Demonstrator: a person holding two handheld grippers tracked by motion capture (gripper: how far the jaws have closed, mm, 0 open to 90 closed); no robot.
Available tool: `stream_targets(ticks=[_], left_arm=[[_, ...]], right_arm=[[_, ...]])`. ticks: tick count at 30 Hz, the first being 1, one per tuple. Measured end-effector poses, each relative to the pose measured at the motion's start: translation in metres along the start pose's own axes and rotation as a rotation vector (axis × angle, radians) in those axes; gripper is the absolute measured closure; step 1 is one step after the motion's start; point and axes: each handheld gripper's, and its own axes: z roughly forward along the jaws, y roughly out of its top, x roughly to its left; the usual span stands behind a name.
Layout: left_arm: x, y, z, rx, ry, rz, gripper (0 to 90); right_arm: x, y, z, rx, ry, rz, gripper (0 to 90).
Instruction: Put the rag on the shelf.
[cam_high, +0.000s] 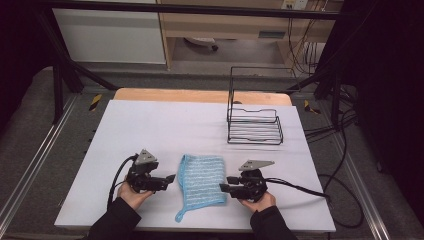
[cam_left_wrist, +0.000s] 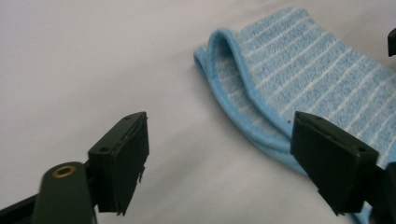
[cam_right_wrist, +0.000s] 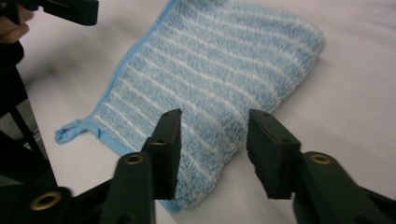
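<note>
A blue towel with white stripes (cam_high: 201, 182) lies folded on the white table cover, a small loop at its near left corner. My left gripper (cam_high: 170, 181) rests just left of it, pointing at its left edge. In the left gripper view the left gripper (cam_left_wrist: 217, 121) is open with bare cover between its jaws, and the towel's folded edge (cam_left_wrist: 243, 93) lies beyond the right jaw. My right gripper (cam_high: 225, 183) sits at the towel's right edge. In the right gripper view the right gripper (cam_right_wrist: 215, 116) is open over the towel (cam_right_wrist: 210, 60), its pads not pressing the cloth.
A black wire basket (cam_high: 255, 125) with a tall back frame stands at the back right of the white cover (cam_high: 150, 130). Cables (cam_high: 345, 195) run off the table's right side. A metal frame surrounds the table.
</note>
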Motion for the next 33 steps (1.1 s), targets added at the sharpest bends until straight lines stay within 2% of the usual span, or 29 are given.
stream_targets(ticks=[1,2,4,5,11,13,14,18,24,26,27,30,33], left_arm=[[0.0,0.003,0.001,-0.006,-0.003,-0.002,18.0],[0.001,0.007,0.001,-0.008,-0.006,-0.002,17.2],[0.002,0.013,0.005,-0.007,-0.006,-0.002,15.8],[0.003,0.016,0.007,-0.005,0.0,0.003,14.5],[0.005,0.03,0.029,0.04,0.033,0.003,11.6],[0.005,0.033,0.036,0.038,0.053,-0.002,12.0],[0.006,0.034,0.04,0.035,0.047,-0.015,13.0],[0.01,0.039,0.051,0.026,0.037,-0.056,22.0],[0.014,0.039,0.067,0.073,0.012,-0.093,40.0],[0.016,0.037,0.071,0.094,-0.002,-0.108,45.8],[0.017,0.036,0.072,0.099,-0.014,-0.115,45.8],[0.018,0.033,0.076,0.106,-0.049,-0.145,55.2],[0.016,0.031,0.079,0.113,-0.062,-0.149,59.3]], right_arm=[[-0.001,0.001,-0.001,-0.013,-0.001,0.003,41.7],[-0.003,0.003,-0.003,-0.019,-0.004,-0.008,30.6],[-0.003,0.003,-0.003,-0.024,-0.012,-0.017,28.0],[-0.004,0.003,-0.003,-0.035,-0.024,-0.041,21.5],[-0.004,0.002,-0.003,-0.039,-0.067,-0.059,12.9],[-0.004,0.002,-0.003,-0.034,-0.076,-0.057,11.1],[-0.005,0.002,-0.002,-0.029,-0.075,-0.056,9.9],[-0.005,0.002,0.0,-0.017,-0.075,-0.054,9.1],[-0.006,0.003,-0.002,-0.03,-0.069,-0.036,7.9],[-0.006,0.003,-0.002,-0.031,-0.065,-0.034,7.6],[-0.006,0.003,-0.002,-0.031,-0.065,-0.034,7.6],[-0.006,0.004,0.0,-0.023,-0.063,-0.03,6.7],[-0.006,0.004,0.0,-0.024,-0.064,-0.026,6.4]])
